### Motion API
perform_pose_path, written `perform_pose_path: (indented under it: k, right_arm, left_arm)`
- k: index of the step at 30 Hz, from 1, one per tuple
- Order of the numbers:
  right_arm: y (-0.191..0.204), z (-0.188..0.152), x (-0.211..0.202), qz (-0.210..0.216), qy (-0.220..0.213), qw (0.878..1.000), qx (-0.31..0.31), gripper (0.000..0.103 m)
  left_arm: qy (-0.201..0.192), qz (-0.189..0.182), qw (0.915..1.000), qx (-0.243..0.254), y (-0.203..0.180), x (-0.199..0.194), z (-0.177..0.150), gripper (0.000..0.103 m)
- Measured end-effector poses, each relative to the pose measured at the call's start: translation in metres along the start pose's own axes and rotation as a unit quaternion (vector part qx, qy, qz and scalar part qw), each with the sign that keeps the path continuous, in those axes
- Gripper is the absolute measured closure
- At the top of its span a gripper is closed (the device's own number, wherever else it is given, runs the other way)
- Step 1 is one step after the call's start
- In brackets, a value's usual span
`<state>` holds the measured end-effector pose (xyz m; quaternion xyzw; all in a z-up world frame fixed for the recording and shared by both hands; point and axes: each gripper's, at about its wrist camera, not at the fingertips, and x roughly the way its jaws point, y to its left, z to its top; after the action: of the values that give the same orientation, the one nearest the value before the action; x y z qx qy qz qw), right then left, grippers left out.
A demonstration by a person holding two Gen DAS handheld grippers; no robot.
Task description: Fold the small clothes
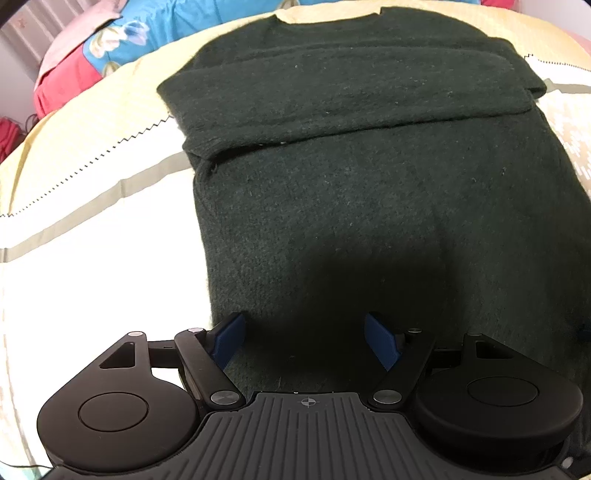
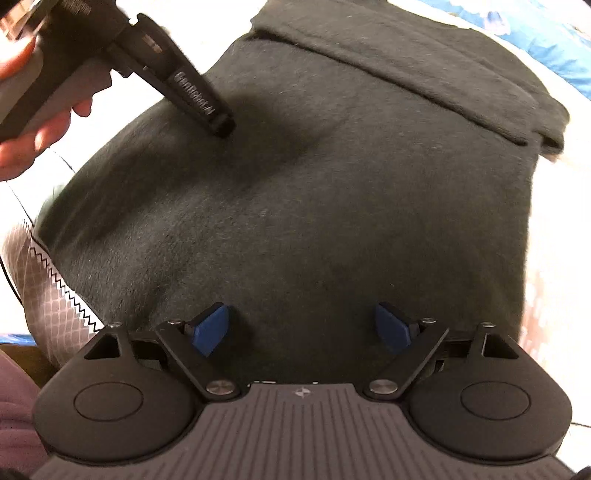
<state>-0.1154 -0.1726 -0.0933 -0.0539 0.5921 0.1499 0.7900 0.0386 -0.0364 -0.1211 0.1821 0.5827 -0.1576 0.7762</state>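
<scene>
A dark green knit sweater point(image 1: 369, 177) lies flat on the bed, both sleeves folded across its chest. It fills the right wrist view point(image 2: 314, 192) too. My left gripper point(image 1: 304, 338) is open and empty, its blue pads just above the sweater's near hem. My right gripper point(image 2: 302, 326) is open and empty over the lower part of the sweater. The left gripper also shows in the right wrist view point(image 2: 207, 110), held in a hand at the upper left, with its tip close above the cloth.
The sweater lies on a cream and white bedspread point(image 1: 92, 206) with a zigzag trim. A blue floral pillow point(image 1: 147, 33) and red and pink bedding point(image 1: 59, 85) lie at the far left of the bed.
</scene>
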Motion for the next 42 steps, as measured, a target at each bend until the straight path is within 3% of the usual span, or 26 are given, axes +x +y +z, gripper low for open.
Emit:
perform_pose_path:
  k: [7,14,24,35,42]
  right_arm:
    - [-0.022,0.004,-0.005,-0.032,-0.029,0.996,0.08,0.014]
    - [-0.031,-0.015,-0.001,-0.044,-0.006,0.996,0.081,0.014]
    - [-0.042,-0.012,-0.008,-0.06,-0.023,0.993,0.102,0.014]
    - [-0.046,-0.019,-0.005,-0.06,-0.001,0.993,0.099,0.014]
    - [-0.056,-0.027,-0.015,-0.067,-0.019,0.991,0.116,0.015]
  left_arm:
    - [0.004,0.0,1.0,0.002,0.001,0.005,0.002,0.0]
    - [0.013,0.004,0.9999,0.0,0.005,0.01,-0.001,0.0]
    - [0.015,0.005,0.9998,-0.008,0.01,0.005,-0.003,0.0]
    - [0.026,0.01,0.9993,-0.027,0.026,0.008,-0.019,0.0]
    - [0.029,0.011,0.9987,-0.039,0.039,0.003,-0.031,0.0]
